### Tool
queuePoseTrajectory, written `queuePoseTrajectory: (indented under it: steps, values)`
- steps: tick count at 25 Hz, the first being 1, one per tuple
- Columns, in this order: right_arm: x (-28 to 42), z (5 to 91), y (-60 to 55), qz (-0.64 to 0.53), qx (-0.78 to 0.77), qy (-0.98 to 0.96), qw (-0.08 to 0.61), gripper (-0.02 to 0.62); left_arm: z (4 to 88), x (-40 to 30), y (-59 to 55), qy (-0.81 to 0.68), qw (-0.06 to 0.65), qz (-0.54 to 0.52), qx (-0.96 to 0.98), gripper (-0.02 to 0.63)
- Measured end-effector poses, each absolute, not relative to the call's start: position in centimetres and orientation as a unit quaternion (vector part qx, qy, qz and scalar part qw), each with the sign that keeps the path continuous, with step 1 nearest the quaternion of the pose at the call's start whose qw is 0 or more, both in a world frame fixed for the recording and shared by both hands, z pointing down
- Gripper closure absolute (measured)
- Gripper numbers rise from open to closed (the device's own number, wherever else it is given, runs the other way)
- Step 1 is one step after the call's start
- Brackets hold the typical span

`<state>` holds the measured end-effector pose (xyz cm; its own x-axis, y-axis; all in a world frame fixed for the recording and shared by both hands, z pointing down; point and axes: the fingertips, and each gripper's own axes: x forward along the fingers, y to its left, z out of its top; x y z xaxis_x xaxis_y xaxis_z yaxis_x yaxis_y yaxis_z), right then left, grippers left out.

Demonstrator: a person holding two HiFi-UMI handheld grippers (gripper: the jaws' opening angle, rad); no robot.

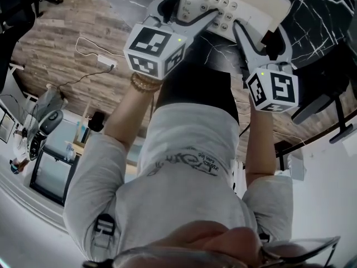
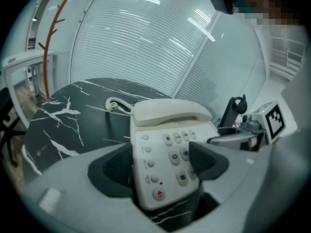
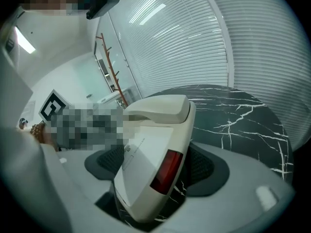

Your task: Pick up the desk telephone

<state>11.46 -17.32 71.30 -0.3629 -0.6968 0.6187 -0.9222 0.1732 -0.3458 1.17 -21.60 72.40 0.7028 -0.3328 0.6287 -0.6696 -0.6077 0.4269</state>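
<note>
A cream desk telephone with its handset on the cradle is gripped from two sides over the black marble table. My left gripper is shut on the keypad end, one pad on the phone's left edge and one on the keys. My right gripper is shut on the other side, around the edge with the dark red panel. The phone sits tilted between those jaws, with marble showing under its near edge. A coiled cord trails behind it.
The marble table stretches beyond the phone, backed by white blinds. An orange coat stand stands at the left. A black stand rises beside the right gripper. On the wooden floor lies a white cable with an adapter.
</note>
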Motion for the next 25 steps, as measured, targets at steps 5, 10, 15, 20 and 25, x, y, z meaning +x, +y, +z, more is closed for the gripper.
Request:
queuePoseTrajectory:
  steps: [5,10,15,20,25]
  values:
    - [11.3,67.4,-17.0,0.347,0.541,-0.750,0.157,0.206,68.2,1.0,-21.3,-0.304,0.316,0.244,0.865,0.239]
    - [11.6,62.3,-17.0,0.324,0.545,-0.759,0.145,0.204,63.0,1.2,-21.3,-0.315,0.295,0.226,0.873,0.239]
    - [11.9,57.1,-16.6,0.303,0.549,-0.767,0.133,0.204,57.5,1.5,-20.9,-0.328,0.274,0.211,0.879,0.239]
    - [12.3,52.0,-15.2,0.287,0.554,-0.772,0.124,0.202,52.3,1.8,-19.5,-0.337,0.261,0.202,0.882,0.239]
    - [12.8,47.4,-14.0,0.272,0.561,-0.773,0.116,0.201,47.6,2.4,-18.4,-0.337,0.249,0.189,0.888,0.239]
